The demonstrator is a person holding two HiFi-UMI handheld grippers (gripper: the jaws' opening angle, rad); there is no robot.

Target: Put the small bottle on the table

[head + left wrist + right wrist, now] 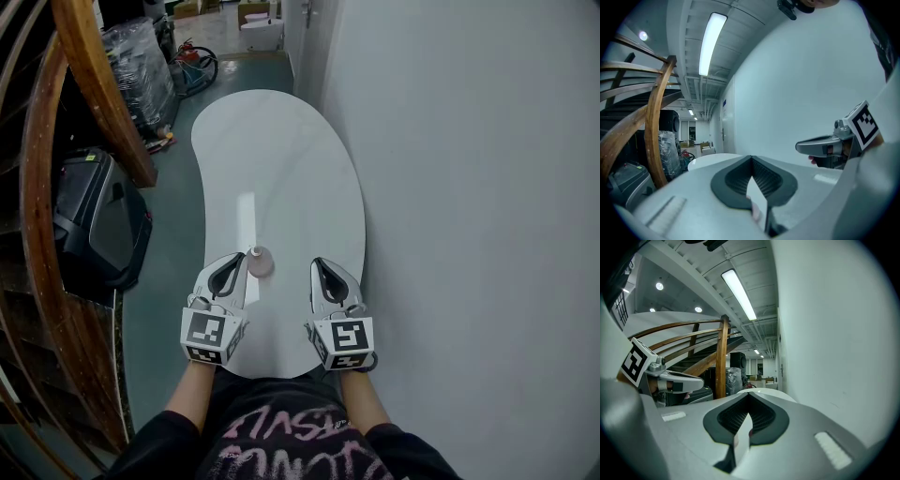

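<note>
Left claw [235, 258] pressed together at the tips, pinching nothing. In the left gripper view [751, 158], two ribbed dark pads meeting in a point, with only a pale wedge of gap lower down. Right claw [319, 263] likewise closed tip to tip [749, 395], nothing between the pads. Both held low over the near end of the table [281, 159], side by side, pointing toward 12 o'clock.

Small bottle [260, 262] standing on the table between the two claws. At 3 o'clock from the left claw's tip and just beside it; touching or not, cannot tell. At 9 o'clock from the right claw's tip, with bare table top between them. Not made out in either gripper view.

Around: white kidney-shaped table top running away toward 12 o'clock. Pale wall [469, 187] close along its 3 o'clock edge, teal floor [173, 281] along its 9 o'clock edge. Farther out at 9 o'clock, a black case [98, 225] on the floor beside curved wooden stair rails [94, 84]. At 11 o'clock, a plastic-wrapped stack [141, 70]. Nothing on the table between bottle and either claw.

Bottle itself: small, round from above, dull pinkish-brown body, paler cap at its top, upright.
</note>
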